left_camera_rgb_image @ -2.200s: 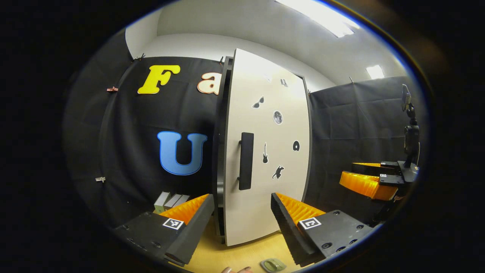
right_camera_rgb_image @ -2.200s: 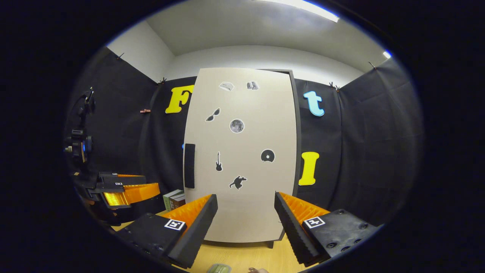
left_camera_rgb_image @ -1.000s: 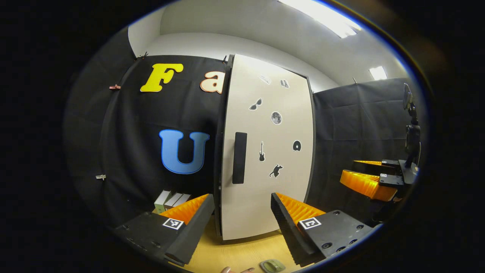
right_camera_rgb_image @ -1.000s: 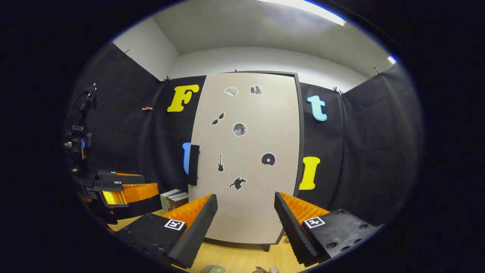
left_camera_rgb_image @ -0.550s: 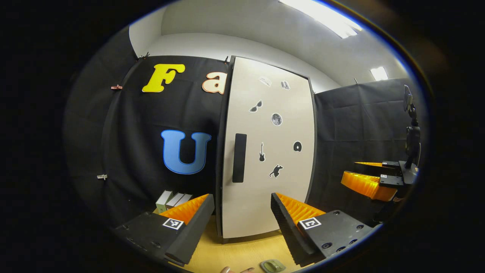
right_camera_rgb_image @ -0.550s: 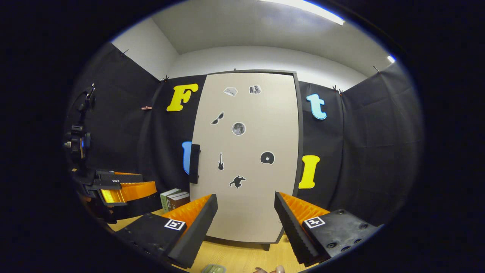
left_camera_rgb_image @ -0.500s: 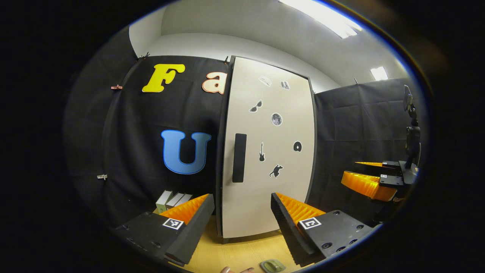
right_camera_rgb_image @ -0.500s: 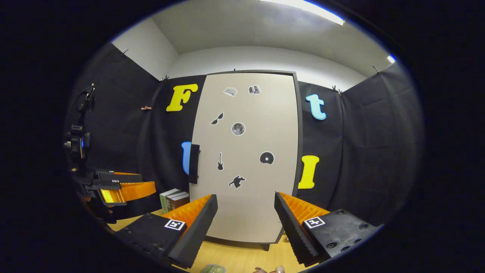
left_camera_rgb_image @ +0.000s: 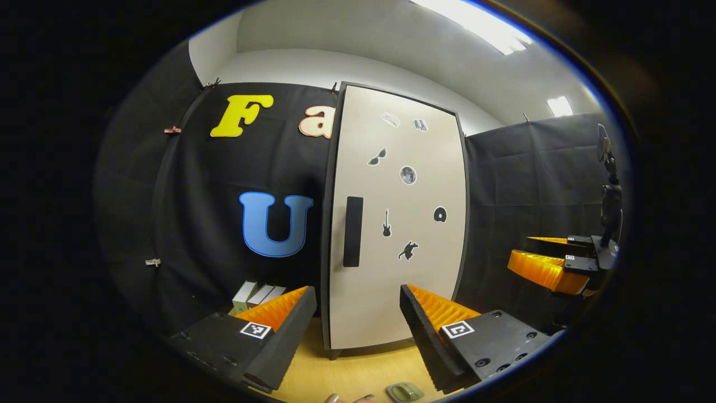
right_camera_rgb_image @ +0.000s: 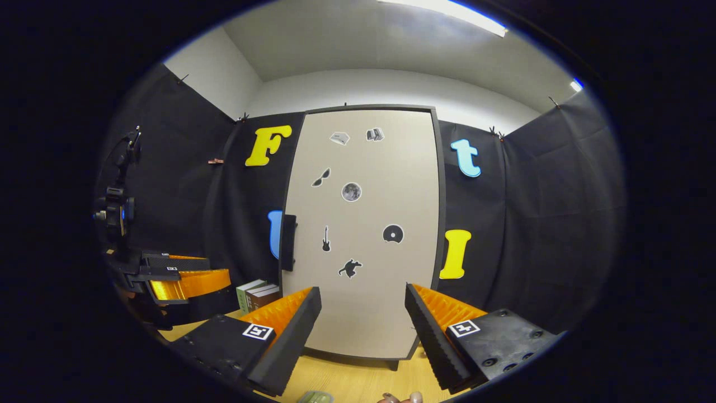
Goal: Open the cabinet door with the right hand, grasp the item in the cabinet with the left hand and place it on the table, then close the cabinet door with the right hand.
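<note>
- The cabinet door [right_camera_rgb_image: 366, 235] sits flush in its dark frame, closed, with a black handle [right_camera_rgb_image: 288, 242] on its left edge and small dark stickers [right_camera_rgb_image: 351, 192] scattered over its pale face
- The cabinet [left_camera_rgb_image: 327, 224] stands on the far part of the wooden bench [right_camera_rgb_image: 358, 380], against the black cloth wall
- The right gripper [right_camera_rgb_image: 362, 322] hovers in front of the door, near its lower part, its fingers spread wide with nothing between them and touching nothing
- The left gripper [left_camera_rgb_image: 358, 322] also faces the door from further left, seeing it at an angle; its fingers are wide apart and empty
- In the right gripper view the left gripper [right_camera_rgb_image: 187, 282] shows at the left, held level above the bench, well apart from the door
- In the left gripper view the right gripper [left_camera_rgb_image: 551, 268] shows at the far right, with an upright black mount behind it
- A small green item [left_camera_rgb_image: 404, 392] lies on the near edge of the bench, just below the left gripper's right finger; in the right gripper view it shows at the bottom edge [right_camera_rgb_image: 315, 397]
- Fingertips of a hand [right_camera_rgb_image: 401, 398] peek in at the bottom edge, just right of the green item
- A few small boxes [right_camera_rgb_image: 256, 294] stand upright on the bench, left of the cabinet, close to the wall
</note>
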`<move>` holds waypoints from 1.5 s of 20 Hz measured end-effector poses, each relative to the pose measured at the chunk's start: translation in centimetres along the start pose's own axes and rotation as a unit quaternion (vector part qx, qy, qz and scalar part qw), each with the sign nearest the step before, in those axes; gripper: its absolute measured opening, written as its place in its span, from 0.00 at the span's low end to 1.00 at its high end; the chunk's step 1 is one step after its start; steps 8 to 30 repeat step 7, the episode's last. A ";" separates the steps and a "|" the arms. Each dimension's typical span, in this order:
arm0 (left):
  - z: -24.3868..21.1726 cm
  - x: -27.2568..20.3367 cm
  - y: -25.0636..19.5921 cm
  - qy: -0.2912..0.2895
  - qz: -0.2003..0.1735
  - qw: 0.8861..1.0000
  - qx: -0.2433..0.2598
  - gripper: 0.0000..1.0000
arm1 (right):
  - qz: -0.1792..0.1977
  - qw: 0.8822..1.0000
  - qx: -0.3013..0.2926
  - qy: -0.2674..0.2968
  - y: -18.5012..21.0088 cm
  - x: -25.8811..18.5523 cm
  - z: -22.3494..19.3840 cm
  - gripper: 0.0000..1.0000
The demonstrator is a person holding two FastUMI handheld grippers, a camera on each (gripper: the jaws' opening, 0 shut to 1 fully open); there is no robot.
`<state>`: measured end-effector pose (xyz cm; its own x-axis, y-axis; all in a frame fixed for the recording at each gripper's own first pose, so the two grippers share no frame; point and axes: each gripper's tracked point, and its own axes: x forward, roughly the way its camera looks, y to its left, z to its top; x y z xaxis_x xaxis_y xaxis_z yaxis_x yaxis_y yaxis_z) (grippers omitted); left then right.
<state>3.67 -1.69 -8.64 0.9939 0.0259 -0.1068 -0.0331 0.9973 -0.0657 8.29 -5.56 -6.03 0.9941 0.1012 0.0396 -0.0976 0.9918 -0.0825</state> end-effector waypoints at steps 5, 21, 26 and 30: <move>0.1 0.0 0.1 -0.001 0.001 1.000 0.000 0.95 | -0.004 1.000 -0.005 0.000 0.1 0.0 0.0 0.97; 0.1 0.0 0.0 -0.002 0.001 1.000 0.000 0.95 | -0.012 1.000 -0.011 0.000 -0.3 0.0 0.0 0.97; 0.1 0.0 0.0 -0.002 0.001 1.000 0.000 0.95 | -0.012 1.000 -0.011 0.000 -0.3 0.0 0.0 0.97; 0.1 0.0 0.0 -0.002 0.001 1.000 0.000 0.95 | -0.012 1.000 -0.011 0.000 -0.3 0.0 0.0 0.97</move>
